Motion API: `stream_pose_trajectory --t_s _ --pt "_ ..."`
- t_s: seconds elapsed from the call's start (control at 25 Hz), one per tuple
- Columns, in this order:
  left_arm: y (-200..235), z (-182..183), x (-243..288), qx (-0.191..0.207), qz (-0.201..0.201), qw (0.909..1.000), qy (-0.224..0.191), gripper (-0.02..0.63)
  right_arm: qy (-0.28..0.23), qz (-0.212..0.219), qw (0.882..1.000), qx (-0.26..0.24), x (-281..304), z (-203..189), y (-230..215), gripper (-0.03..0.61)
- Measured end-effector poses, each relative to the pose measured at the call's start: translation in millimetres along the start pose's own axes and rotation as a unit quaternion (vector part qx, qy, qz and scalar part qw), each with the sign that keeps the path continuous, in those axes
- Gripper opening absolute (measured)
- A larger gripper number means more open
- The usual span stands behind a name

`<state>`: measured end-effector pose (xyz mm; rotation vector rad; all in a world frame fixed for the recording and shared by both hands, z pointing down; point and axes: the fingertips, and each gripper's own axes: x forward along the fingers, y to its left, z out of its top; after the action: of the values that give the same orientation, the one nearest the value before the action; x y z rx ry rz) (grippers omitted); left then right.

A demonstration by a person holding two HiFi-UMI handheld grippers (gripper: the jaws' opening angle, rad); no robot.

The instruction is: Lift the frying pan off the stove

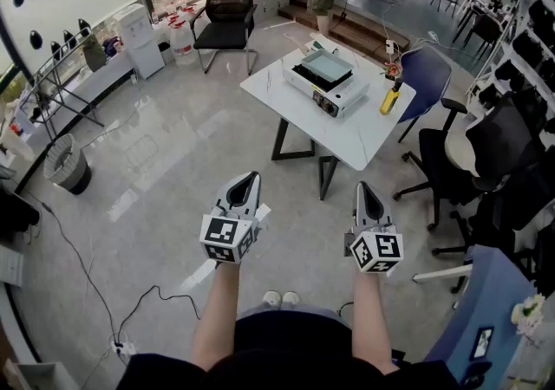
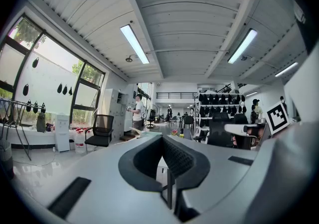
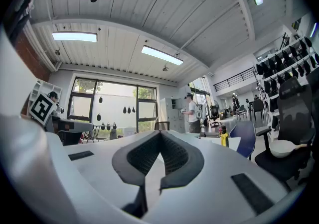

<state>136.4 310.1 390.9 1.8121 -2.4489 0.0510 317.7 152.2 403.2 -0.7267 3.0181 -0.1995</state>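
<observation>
Well short of table [image 1: 368, 139]: left gripper [image 1: 245, 178], right gripper [image 1: 366, 190] closed, empty; floor [image 1: 195, 150] between.

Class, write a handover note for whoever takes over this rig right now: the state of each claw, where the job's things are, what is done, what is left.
Left claw: shut, empty, held over the floor.
Right claw: shut, empty, beside it.
The white stove sits on the white table ahead, apart from both claws. A flat grey-green item lies on top, too small to confirm as the frying pan. A yellow bottle stands near the stove.
Done: nothing yet.
Left: walk to the table, open a claw, grip the pan, lift it off.
</observation>
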Motion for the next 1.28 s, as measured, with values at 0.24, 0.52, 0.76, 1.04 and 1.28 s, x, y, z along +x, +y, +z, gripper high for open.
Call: stream_pose_trajectory --t_s 0.24,0.52,0.76,1.04,1.28 --pt "3 -3 -1 -0.003 0.003 1.0000 0.006 0.018 0.000 0.002 1.000 0.000 3 0 6 0.000" --pt "0 -11 3 -0.004 0.000 0.9999 0.016 0.018 0.005 0.001 1.000 0.007 2 -6 3 0.000" --pt "-4 -14 5 -0.005 -0.005 0.9997 0.021 0.018 0.005 0.006 1.000 0.015 0 -9 2 0.002" --pt "-9 -17 7 -0.017 -0.018 0.9994 0.026 0.020 0.012 0.015 1.000 0.015 2 -12 8 0.002" --pt "-1 -15 6 -0.033 -0.018 0.9991 0.018 0.092 0.014 0.018 1.000 0.016 6 -13 11 0.002"
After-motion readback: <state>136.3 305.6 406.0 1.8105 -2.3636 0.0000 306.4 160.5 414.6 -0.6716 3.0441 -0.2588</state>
